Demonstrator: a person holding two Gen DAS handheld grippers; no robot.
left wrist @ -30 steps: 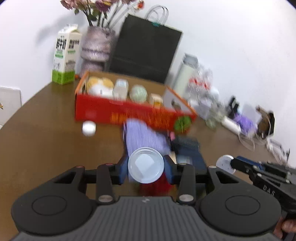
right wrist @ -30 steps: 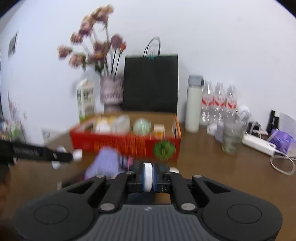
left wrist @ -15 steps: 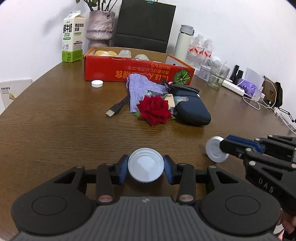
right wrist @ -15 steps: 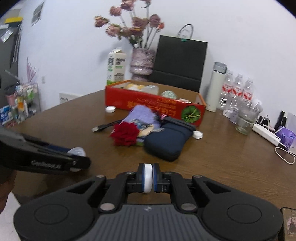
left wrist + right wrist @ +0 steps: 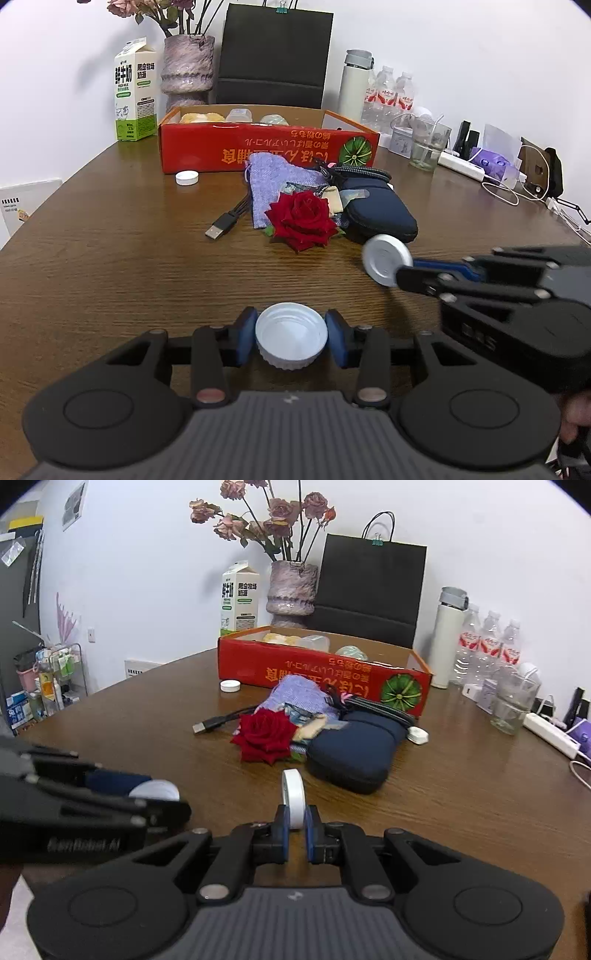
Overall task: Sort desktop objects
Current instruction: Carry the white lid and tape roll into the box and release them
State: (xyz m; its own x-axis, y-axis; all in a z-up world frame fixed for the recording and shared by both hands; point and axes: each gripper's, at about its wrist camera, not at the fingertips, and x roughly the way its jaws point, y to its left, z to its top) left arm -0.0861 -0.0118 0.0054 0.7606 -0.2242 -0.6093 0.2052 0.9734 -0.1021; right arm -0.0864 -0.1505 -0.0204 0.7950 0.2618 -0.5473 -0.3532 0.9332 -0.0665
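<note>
My left gripper (image 5: pixel 291 341) is shut on a white bottle cap (image 5: pixel 291 339), hollow side up, just above the brown table (image 5: pixel 110 258). My right gripper (image 5: pixel 294 827) is shut on a second white cap (image 5: pixel 293 793), held on edge; that cap also shows in the left wrist view (image 5: pixel 386 259). Ahead lie a red rose (image 5: pixel 301 219), a purple cloth pouch (image 5: pixel 273 177), a dark blue case (image 5: pixel 380 216), a USB cable (image 5: pixel 223 225) and a third white cap (image 5: pixel 187 178). An open red box (image 5: pixel 266 147) with items inside stands behind them.
A milk carton (image 5: pixel 135 88), a vase of dried flowers (image 5: pixel 187 66), a black paper bag (image 5: pixel 273 55), a white flask (image 5: pixel 354 85), water bottles (image 5: pixel 391 96), a glass (image 5: pixel 428 147) and a power strip with cables (image 5: pixel 465 168) line the back and right.
Both grippers have pulled back from the red box toward the near table edge and lowered, each still holding its cap. The right gripper's cap now sits closer to the left gripper.
</note>
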